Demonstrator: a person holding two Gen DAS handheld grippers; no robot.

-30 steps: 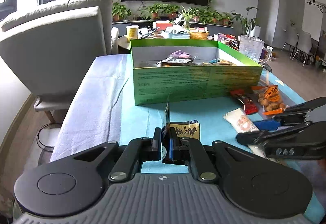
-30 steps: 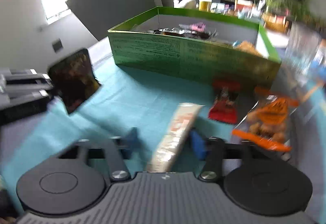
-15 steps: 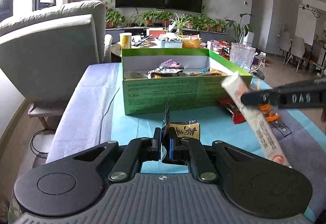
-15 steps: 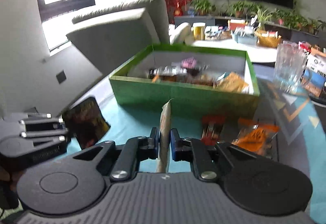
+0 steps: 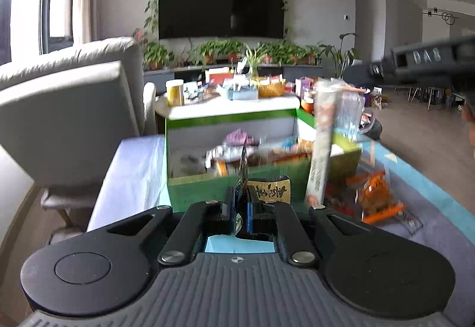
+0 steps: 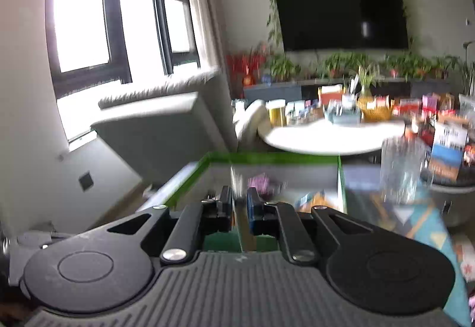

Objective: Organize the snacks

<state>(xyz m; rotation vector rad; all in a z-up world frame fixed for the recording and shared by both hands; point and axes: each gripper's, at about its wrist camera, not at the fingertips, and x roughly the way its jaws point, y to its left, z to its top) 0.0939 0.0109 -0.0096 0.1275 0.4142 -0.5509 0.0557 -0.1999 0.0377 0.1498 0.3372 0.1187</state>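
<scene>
The letters "DAS" stand in pale raised characters on the side of the right gripper (image 5: 350, 80), while the dark brush-script characters on the gold snack packet (image 5: 268, 190) are too stylised to read.

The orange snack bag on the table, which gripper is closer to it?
Left. The left gripper sits low beside the orange snack bag; the right gripper is up above the green box.

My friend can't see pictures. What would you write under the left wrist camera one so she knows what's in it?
The left gripper is shut on a dark snack packet in front of an open green box full of snacks. On the right, a long pale snack bar hangs from the right gripper, with orange snack bags on the blue cloth.
</scene>
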